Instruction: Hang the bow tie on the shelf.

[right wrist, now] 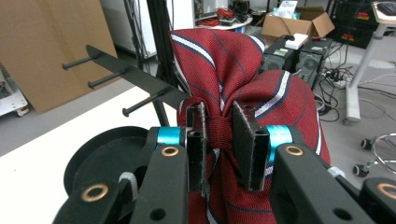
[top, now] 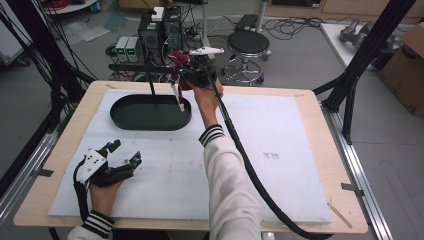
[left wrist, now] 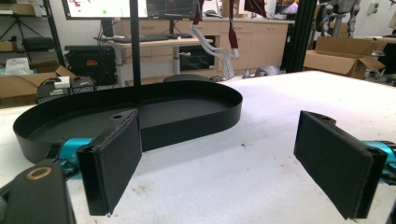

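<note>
A dark red tie (right wrist: 243, 60) with white and navy stripes is bunched between the pads of my right gripper (right wrist: 219, 140), which is shut on its narrow band. In the high view that gripper (top: 192, 75) is held above the far right end of a black oval tray (top: 120, 117), with the tie (top: 177, 59) on top and a pale strap end hanging toward the tray. A black bar with pegs (right wrist: 130, 74) sticks out just left of the tie. My left gripper (top: 122, 155) rests on the table's front left, open, with nothing between its pads (left wrist: 112, 163).
A thin black pole (top: 150, 75) rises from the tray. The white mat (top: 280, 145) covers the table. A thick black cable (top: 250, 170) trails from my right gripper across the mat. A stool (top: 248, 45) and computer boxes (top: 160, 30) stand beyond the far edge.
</note>
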The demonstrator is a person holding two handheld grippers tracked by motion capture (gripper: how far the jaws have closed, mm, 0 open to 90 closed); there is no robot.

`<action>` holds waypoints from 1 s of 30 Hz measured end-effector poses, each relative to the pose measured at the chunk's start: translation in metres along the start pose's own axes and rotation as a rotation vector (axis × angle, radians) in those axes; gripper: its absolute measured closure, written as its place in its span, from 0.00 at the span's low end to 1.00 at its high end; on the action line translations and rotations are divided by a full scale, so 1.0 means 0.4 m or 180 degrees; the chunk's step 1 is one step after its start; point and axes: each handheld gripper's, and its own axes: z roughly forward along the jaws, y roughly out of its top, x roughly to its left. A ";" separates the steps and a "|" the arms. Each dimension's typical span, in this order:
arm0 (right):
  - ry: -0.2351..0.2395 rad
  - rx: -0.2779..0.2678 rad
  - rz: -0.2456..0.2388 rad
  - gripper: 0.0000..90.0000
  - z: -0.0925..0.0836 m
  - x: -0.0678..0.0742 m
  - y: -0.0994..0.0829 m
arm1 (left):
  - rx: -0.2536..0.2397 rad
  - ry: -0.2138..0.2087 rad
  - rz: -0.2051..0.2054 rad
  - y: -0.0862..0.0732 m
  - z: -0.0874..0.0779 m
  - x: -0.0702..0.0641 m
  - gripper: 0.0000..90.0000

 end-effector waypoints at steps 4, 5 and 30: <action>-0.0045 0.0043 0.0002 0.84 0.008 -0.005 -0.008 | -0.0002 -0.0001 0.0001 0.000 0.000 0.000 0.17; -0.0062 0.0061 0.0002 0.84 0.010 -0.007 -0.010 | -0.0003 -0.0001 0.0001 0.000 0.000 0.000 0.17; -0.0154 0.0298 -0.0019 0.81 0.034 -0.030 -0.065 | -0.0017 -0.0001 0.0022 -0.001 -0.002 -0.001 0.17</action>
